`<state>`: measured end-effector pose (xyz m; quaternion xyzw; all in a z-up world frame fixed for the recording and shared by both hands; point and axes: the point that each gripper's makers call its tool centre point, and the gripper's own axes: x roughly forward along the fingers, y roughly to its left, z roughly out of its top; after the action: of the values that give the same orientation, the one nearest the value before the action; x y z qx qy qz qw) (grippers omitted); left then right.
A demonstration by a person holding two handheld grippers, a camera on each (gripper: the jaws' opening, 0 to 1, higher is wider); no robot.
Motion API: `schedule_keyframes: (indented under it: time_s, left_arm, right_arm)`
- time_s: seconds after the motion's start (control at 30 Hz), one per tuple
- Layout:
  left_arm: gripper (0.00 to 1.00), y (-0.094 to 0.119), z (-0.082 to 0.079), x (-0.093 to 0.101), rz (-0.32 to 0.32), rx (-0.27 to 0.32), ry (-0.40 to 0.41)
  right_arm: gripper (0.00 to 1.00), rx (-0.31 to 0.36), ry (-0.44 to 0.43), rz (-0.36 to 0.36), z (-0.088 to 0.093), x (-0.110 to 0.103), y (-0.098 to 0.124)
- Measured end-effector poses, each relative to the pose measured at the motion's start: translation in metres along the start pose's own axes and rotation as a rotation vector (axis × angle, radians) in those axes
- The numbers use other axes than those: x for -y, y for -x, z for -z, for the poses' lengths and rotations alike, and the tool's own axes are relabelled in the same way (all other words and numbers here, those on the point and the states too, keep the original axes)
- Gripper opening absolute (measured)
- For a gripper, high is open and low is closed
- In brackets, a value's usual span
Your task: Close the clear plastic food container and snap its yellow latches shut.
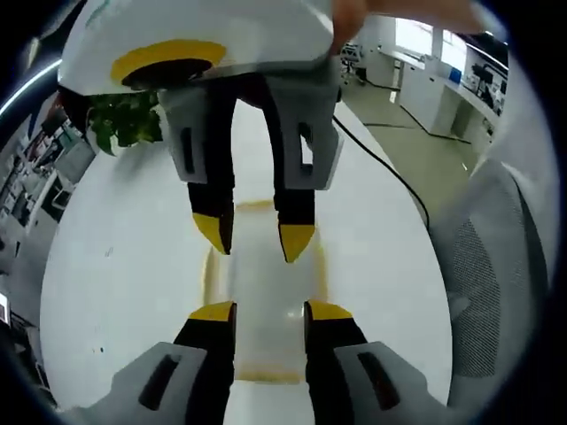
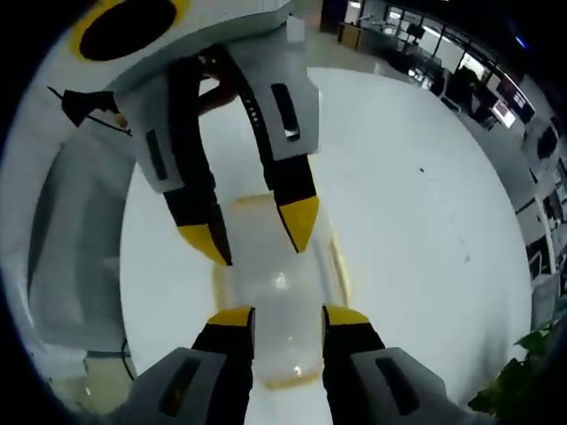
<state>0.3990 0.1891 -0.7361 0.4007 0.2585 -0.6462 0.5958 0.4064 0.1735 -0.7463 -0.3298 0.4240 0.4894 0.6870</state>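
— Lid down on the clear container [image 1: 266,301] on the white table [image 1: 124,266]? Looks so, though hard to confirm; yellow latches [image 1: 213,274] appear not yet snapped.

— Left gripper [image 1: 270,312] and right gripper [image 2: 288,314]? Both spread wide, empty, facing each other, hovering over opposite ends of the container.

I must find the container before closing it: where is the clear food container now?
The clear food container lies on the white table, between the two facing hand-held grippers, left and right, in both views.
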Motion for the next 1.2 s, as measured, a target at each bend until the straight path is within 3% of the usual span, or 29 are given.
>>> schedule_keyframes:
  time_s: [0.17, 0.5, 1.2]
  left_arm:
    - [0.28, -0.008, -0.008, 0.006, 0.01, 0.02, 0.013]
    - [0.31, -0.014, -0.012, -0.001, -0.008, 0.035, 0.082]
    - [0.46, -0.018, -0.008, 0.011, 0.021, 0.056, 0.142]
  right_arm:
    - [0.28, 0.013, -0.007, -0.002, 0.0, 0.002, -0.002]
    - [0.28, 0.032, -0.006, 0.0, -0.003, 0.01, -0.002]
    - [0.37, 0.034, 0.024, -0.016, -0.011, 0.023, -0.005]
